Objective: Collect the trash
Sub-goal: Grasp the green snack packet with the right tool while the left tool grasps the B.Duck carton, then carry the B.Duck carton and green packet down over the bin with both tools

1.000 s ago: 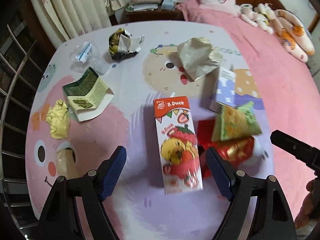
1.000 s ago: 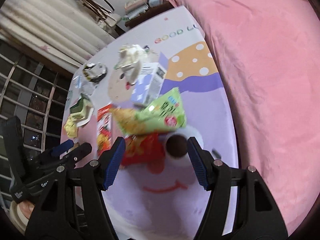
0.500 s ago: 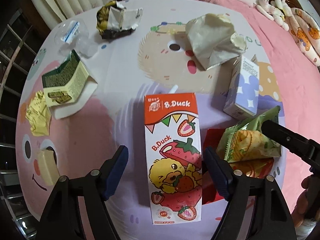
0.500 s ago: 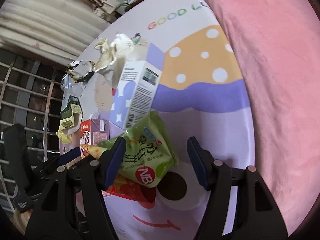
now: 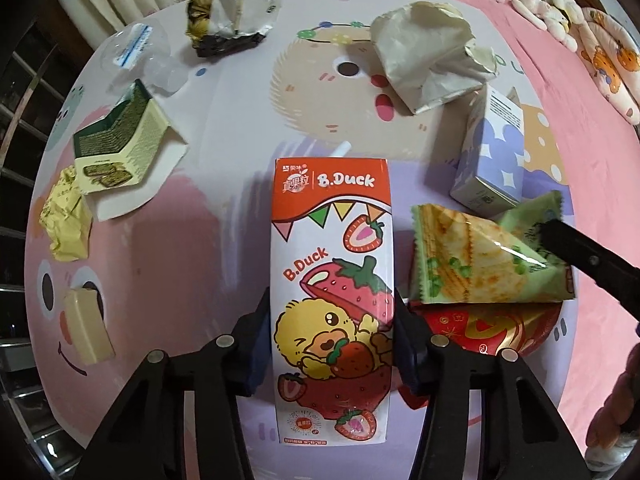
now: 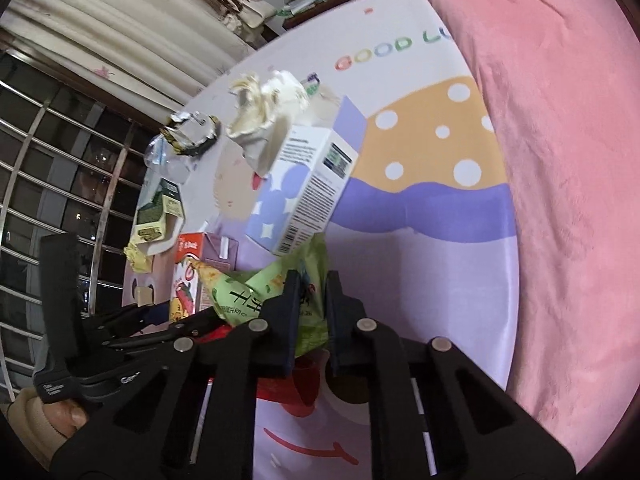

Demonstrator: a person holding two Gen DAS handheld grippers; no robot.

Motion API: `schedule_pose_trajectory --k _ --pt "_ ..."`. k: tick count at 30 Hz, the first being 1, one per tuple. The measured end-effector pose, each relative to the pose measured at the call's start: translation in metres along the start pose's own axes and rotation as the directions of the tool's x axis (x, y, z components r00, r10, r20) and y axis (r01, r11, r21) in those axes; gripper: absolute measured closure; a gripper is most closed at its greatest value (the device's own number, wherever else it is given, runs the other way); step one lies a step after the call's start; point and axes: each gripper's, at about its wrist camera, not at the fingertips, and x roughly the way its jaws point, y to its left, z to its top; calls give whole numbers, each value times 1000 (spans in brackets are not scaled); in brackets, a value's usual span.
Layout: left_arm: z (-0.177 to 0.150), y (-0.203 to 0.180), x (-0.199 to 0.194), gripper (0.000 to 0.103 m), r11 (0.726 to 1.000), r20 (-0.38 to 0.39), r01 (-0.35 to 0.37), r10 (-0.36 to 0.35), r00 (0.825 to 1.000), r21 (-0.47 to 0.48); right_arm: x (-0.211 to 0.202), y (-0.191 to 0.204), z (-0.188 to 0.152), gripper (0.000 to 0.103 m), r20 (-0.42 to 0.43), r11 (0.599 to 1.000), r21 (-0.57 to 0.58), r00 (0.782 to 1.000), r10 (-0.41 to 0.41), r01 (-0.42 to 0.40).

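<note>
A B.Duck strawberry drink carton [image 5: 332, 240] lies flat on the cartoon mat [image 5: 180, 260]. My left gripper [image 5: 332, 320] points straight down over it. Its jaws are closing, and both pads press the carton's long sides. To the right, a green snack bag [image 5: 472, 264] rests on a red packet [image 5: 492, 330]. In the right wrist view my right gripper [image 6: 314, 288] has its jaws closing, pinched on the edge of the green snack bag [image 6: 240, 296]. One finger of the right gripper [image 5: 580, 256] shows in the left wrist view. The left gripper [image 6: 132, 320] shows at lower left in the right wrist view.
Other trash lies on the mat: a purple-and-white carton [image 5: 488, 160], a crumpled paper bag [image 5: 424, 60], a torn foil wrapper [image 5: 228, 16], a clear plastic cup [image 5: 140, 52], a green box [image 5: 120, 148], a yellow wrapper [image 5: 66, 216]. A pink blanket [image 6: 560, 160] borders the right, window bars [image 6: 60, 160] the left.
My left gripper came down over the strawberry carton and its jaws closed onto its sides. My right gripper moved onto the green snack bag and shut on it.
</note>
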Motion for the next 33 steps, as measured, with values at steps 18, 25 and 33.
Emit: schedule_pose_trajectory --k 18,25,33 --pt "-44 31 -100 52 999 168 -2 -6 986 44 -92 62 -41 98 170 999 -49 985 8 1" --pt "-92 66 -150 52 993 245 44 -70 967 108 -127 118 -101 99 246 997 -62 969 -29 45" --pt "-184 143 -188 52 973 296 83 -147 944 217 -144 195 -212 99 326 994 -16 940 -99 110"
